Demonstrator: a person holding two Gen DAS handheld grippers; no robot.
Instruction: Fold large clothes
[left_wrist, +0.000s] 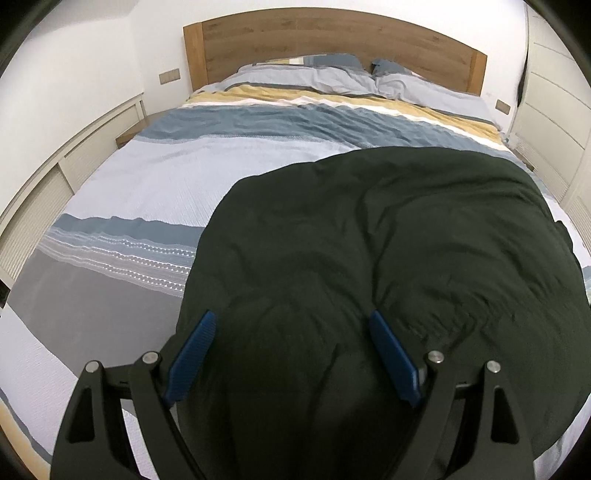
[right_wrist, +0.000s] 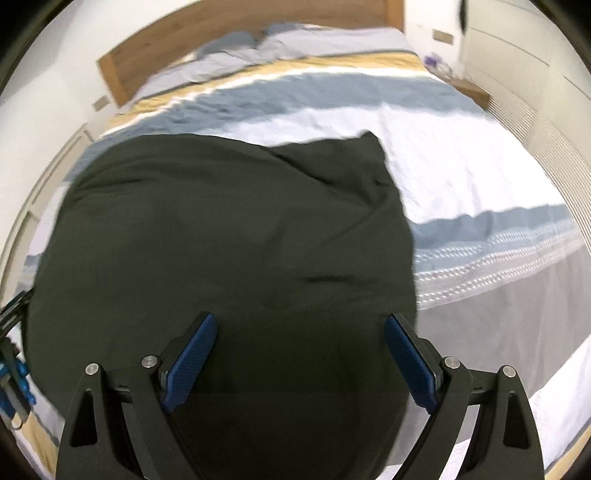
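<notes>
**Both grippers wide open over the dark garment on the bed**

Nearest to you, in the left wrist view, your left gripper (left_wrist: 291, 321) points down at the dark green garment (left_wrist: 388, 240). Its jaws stand wide apart. The blue pads (left_wrist: 192, 358) have cloth under and between them, but they do not press on it, so nothing is held.

In the right wrist view your right gripper (right_wrist: 301, 325) is in the same state: jaws wide, blue pads (right_wrist: 190, 363) on both sides of the dark cloth (right_wrist: 221, 229), no grip on it. This picture is a little blurred. At its left edge you see a part of the other tool, black and blue, just beside the garment edge.

The garment lies spread on the near part of the bed. It is one large dark shape with soft wrinkles. In the left view it fills the near right side; in the right view it fills the near left side, and one corner (right_wrist: 369, 142) points to the far right.

Around it you see the striped bedcover (left_wrist: 147, 177): a grey band near, then a white patterned band, blue, pale white, blue again and yellow far away. Behind the yellow stripe lie the pillows (left_wrist: 332, 74), and the wooden headboard (left_wrist: 332, 37) stands against the white wall. Pale cabinets (left_wrist: 554, 103) run along the sides of the room.
</notes>
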